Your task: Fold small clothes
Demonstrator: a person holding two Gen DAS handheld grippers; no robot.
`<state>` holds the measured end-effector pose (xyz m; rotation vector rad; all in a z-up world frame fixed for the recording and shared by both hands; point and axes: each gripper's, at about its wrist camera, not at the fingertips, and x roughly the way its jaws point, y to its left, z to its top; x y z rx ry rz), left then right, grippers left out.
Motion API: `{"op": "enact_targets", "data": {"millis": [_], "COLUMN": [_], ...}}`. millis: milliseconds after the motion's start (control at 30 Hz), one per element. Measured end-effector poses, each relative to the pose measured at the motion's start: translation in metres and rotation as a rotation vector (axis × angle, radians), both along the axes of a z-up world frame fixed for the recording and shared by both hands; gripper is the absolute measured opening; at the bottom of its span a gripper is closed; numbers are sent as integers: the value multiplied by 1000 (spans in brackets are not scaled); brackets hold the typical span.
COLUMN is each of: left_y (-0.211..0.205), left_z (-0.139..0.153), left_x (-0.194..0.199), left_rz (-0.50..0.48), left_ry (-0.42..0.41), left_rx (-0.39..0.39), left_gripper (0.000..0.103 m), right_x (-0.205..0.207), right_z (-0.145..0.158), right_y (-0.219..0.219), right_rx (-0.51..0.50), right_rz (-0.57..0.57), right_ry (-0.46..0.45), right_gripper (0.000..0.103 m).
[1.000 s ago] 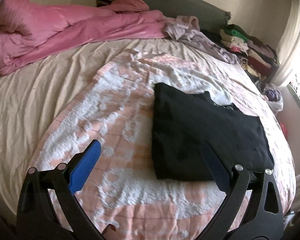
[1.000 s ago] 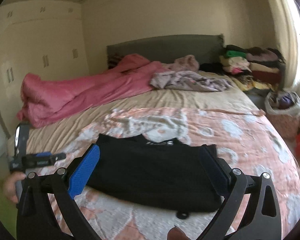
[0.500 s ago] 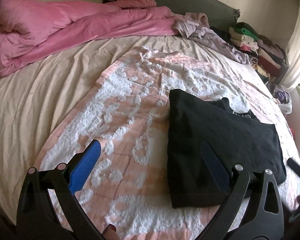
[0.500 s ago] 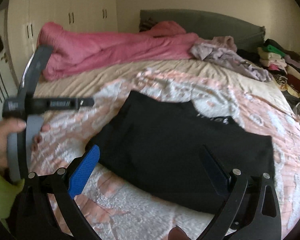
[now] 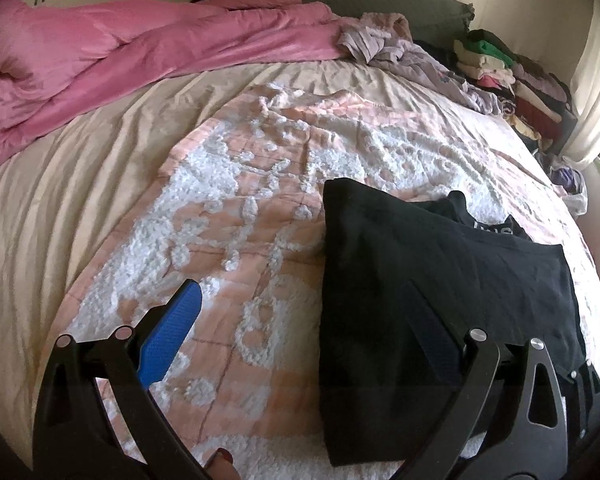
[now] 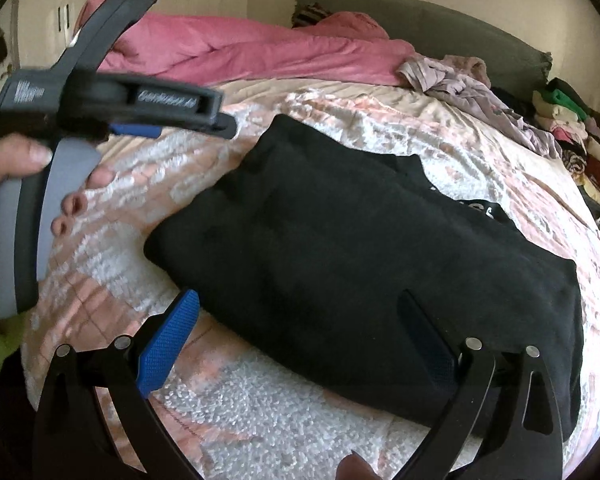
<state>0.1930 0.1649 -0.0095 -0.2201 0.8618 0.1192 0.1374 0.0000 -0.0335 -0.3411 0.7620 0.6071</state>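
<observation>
Though its white lettering is mostly hidden, one black garment [image 5: 432, 280] lies folded, left gripper [image 5: 300, 332] and right gripper [image 6: 300, 336] both jaws apart.

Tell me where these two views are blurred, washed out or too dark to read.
Left wrist view: sharp overall; the curtain at the right edge is washed out by daylight, and the black garment is so dark that its folds barely show. Right wrist view: the left gripper and the hand holding it are motion-blurred; the black garment again reads as a flat dark mass.
</observation>
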Motion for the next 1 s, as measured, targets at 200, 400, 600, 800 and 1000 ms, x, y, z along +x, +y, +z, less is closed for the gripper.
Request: {"op": "enact_targets", "data": {"millis": [200,400,600,800,1000], "left_y": [-5,-8,-9,-10,-6], "left_z": [-7,-16,-27,-35,-43], "left_x": [16,31,42,53,65], "left_rz": [-23,-44,-62,-77,-88], "left_ry": [20,49,87,111,146], "left_rx": [7,-15,-55,-90,-172], "left_gripper": [93,93,93,93,93], "right_x": [-2,4,12,21,11], "right_z": [-17,-34,-41,-43,-33], "right_y": [13,27,36,44,41], "right_rx": [-72,-200,-261,-307,-286], "right_rz": [35,4,-8,-21,14], "right_ry": [-8,-78,-134,-204,-275], "right_gripper": [99,99,99,98,66]}}
